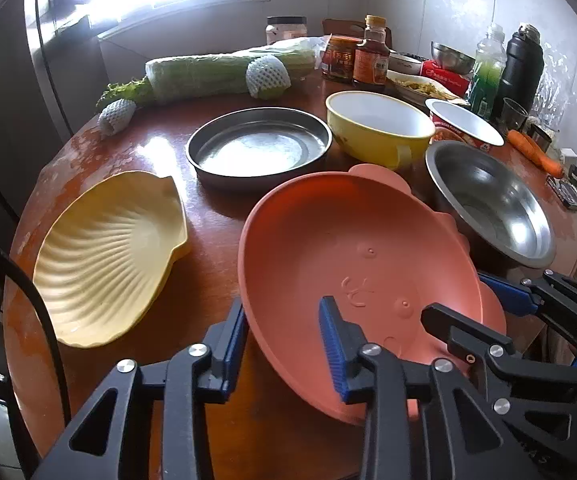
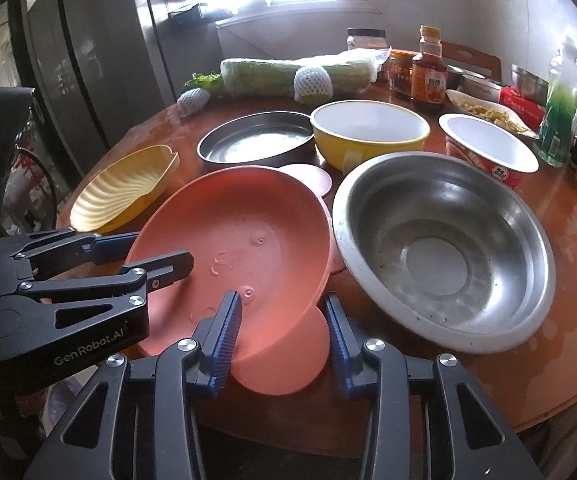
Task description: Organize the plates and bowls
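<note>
Fingers of left gripper straddle near-left rim of pink dish, pads narrowed but gap visible, contact unclear. Right gripper straddles near-right rim likewise, grip not certain. Dish tilted on brown table, between yellow shell plate at left and steel bowl at right.

We see a round, glossy reddish-brown wooden table carrying a pale yellow shell-shaped plastic plate, a shallow round steel pan, a yellow bowl with a white inside and a wide stainless steel bowl. Toward its far edge lie a long wrapped green vegetable, two foam-netted fruits, sauce bottles and jars, a white-rimmed red instant-noodle cup and an orange carrot.
</note>
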The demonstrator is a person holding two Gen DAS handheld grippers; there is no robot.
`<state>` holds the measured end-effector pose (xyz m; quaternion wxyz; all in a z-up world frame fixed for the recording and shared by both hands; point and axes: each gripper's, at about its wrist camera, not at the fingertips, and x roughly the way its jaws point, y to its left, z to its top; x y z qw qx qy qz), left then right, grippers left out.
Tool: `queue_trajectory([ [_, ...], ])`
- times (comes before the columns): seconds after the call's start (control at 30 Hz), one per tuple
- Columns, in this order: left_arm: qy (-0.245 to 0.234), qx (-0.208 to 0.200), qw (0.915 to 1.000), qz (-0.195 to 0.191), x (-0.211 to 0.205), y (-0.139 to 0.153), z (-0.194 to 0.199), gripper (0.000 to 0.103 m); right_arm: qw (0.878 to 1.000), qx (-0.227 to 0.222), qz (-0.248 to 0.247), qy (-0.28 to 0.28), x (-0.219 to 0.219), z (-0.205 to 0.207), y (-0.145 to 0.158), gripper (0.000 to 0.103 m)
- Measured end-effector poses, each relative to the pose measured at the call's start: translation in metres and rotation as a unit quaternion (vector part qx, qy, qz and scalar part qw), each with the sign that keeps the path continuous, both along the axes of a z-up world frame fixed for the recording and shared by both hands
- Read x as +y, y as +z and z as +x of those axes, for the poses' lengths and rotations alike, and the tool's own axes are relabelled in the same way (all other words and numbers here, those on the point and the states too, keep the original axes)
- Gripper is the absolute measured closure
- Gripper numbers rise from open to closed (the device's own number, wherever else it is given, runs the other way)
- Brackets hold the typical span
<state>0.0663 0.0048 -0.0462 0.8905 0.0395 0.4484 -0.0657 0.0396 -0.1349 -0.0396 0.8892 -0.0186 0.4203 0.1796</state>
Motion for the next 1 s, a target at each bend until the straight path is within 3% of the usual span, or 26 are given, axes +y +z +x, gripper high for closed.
queue_trajectory([
  [0.4,0.008,-0.019,0.9998,-0.002,0.011,0.015,-0.012,0.069,1.000,-0.003,0.004,0.014,0.009,-0.003,0.007,0.060],
  [1.0,0.029,-0.060,0.9978,-0.001,0.029,0.050,-0.030,0.069,0.998,-0.044,-0.001,0.036,0.031,-0.016,0.042,0.060],
])
